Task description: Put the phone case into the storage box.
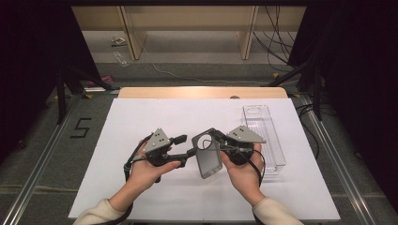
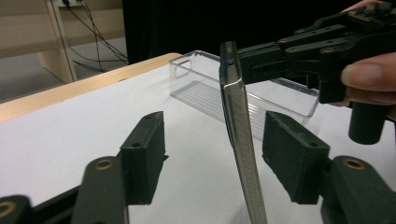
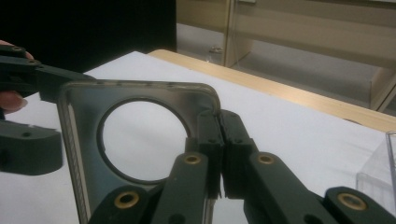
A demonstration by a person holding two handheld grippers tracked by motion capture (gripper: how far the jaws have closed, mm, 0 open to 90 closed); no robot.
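A grey translucent phone case (image 1: 207, 154) with a round camera hole is held up over the white table, tilted. My right gripper (image 1: 217, 137) is shut on its top corner beside the hole; in the right gripper view the pads (image 3: 218, 126) pinch the case wall (image 3: 84, 107). My left gripper (image 1: 187, 146) stands open at the case's left edge. In the left gripper view the case edge (image 2: 236, 116) runs between the jaws, nearer the right pad (image 2: 287, 154), with a gap on both sides. The right gripper (image 2: 245, 63) clamps the case's top there.
A clear plastic tray (image 1: 265, 136) lies on the white table sheet (image 1: 141, 112) at the right, just behind my right hand (image 1: 244, 176). The table's wooden far edge (image 1: 202, 92) runs beyond it. Cables and shelving stand on the floor past the table.
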